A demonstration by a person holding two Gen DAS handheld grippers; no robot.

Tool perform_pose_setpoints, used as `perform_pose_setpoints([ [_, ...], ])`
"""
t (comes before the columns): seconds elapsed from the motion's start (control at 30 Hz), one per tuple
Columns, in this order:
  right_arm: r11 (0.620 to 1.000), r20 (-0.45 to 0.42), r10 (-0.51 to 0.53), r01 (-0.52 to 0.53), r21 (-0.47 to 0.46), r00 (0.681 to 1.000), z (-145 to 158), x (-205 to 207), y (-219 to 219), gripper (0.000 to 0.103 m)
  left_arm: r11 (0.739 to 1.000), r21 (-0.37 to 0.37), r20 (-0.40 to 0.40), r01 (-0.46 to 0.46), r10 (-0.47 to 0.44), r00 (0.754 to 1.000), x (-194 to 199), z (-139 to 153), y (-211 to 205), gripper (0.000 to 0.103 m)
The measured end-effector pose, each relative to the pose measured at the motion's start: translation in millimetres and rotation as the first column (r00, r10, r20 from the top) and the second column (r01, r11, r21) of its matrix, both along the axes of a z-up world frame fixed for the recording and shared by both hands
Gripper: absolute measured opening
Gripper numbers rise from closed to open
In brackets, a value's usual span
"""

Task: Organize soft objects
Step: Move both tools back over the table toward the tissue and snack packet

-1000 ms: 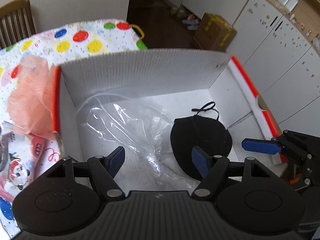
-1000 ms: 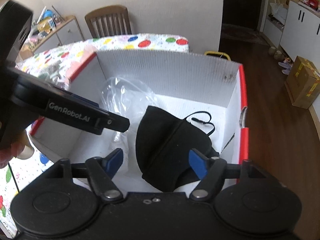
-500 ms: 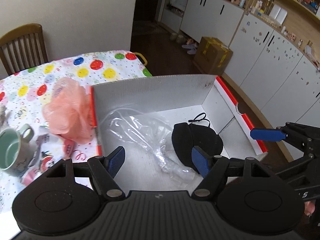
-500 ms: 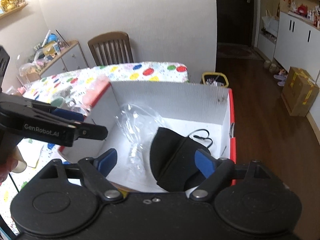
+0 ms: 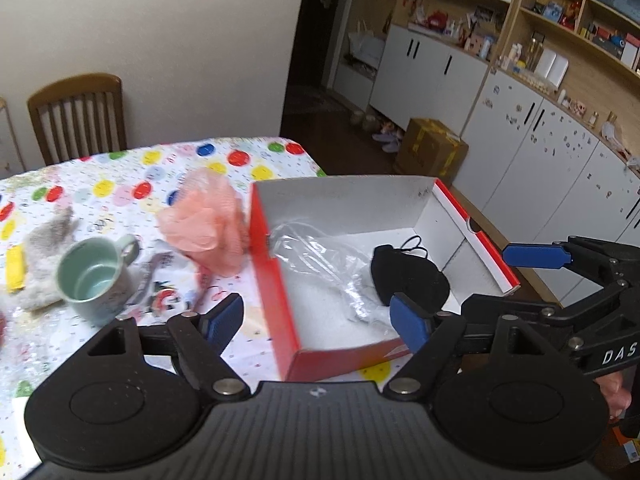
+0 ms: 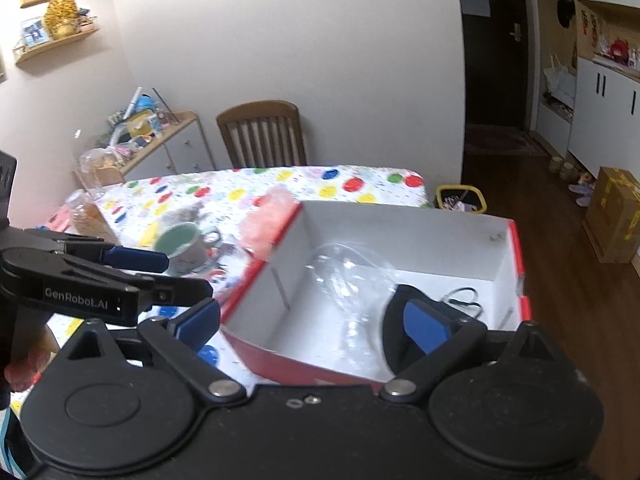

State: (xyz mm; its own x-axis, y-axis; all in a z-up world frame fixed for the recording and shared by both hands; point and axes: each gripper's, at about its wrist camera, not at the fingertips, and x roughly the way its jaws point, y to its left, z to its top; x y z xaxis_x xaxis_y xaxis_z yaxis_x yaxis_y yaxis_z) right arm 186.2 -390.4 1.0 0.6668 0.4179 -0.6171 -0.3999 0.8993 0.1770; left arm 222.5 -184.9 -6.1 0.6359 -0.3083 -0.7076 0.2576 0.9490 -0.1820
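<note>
A red box with white inside [image 5: 276, 288] [image 6: 500, 248] stands on the dotted tablecloth. In it lie a black face mask [image 5: 408, 276] [image 6: 394, 320] and a clear plastic bag [image 5: 320, 256] [image 6: 348, 280]. A pink mesh bath sponge [image 5: 204, 222] [image 6: 264, 216] rests against the box's left outer wall. A grey fuzzy cloth [image 5: 44, 240] lies at far left. My left gripper [image 5: 316, 318] is open and empty, above the box's near edge. My right gripper [image 6: 312, 320] is open and empty, above the box's near side.
A green mug [image 5: 94, 276] [image 6: 182, 246] stands left of the box beside a printed packet [image 5: 160, 280] and a yellow item [image 5: 15, 268]. A wooden chair [image 5: 76, 114] is behind the table. A cardboard box [image 5: 432, 152] sits on the floor near white cabinets.
Both grippers have pulled back and up from inside the box, so the whole box and table show. The mask and bag stay in the box. Both stay open.
</note>
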Motion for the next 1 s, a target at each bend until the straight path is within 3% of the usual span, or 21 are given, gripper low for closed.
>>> perform_pose_setpoints([
  [0.2, 1.0, 0.005, 0.021, -0.021, 0.017, 1.0, 3.1, -13.7, 32.1, 0.099, 1.0, -0.001, 0.037, -0.029, 0.029, 0.999, -27.8, 3.7, 34.1, 0.085],
  [0.37, 0.999, -0.005, 0.028, -0.028, 0.024, 1.0, 1.1, -20.8, 60.1, 0.099, 0.999, -0.017, 0.062, -0.047, 0.048, 0.997, -47.3, 2.5, 68.4, 0.102],
  [0.53, 0.999, -0.024, 0.023, -0.023, 0.03, 0.999, -3.7, -23.6, 88.8, 0.099, 0.997, -0.056, 0.081, -0.048, 0.052, 0.995, -59.9, -0.2, 103.1, 0.103],
  [0.83, 1.0, -0.059, 0.013, -0.013, 0.015, 0.998, -17.0, -14.5, 149.4, 0.099, 0.995, -0.038, 0.119, -0.097, 0.101, 0.988, -77.9, -16.2, 166.4, 0.103],
  [1.0, 1.0, -0.081, -0.003, 0.003, -0.004, 0.997, -27.0, -2.9, 181.9, 0.099, 0.993, 0.014, 0.144, -0.121, 0.118, 0.983, -87.2, -32.5, 197.3, 0.103],
])
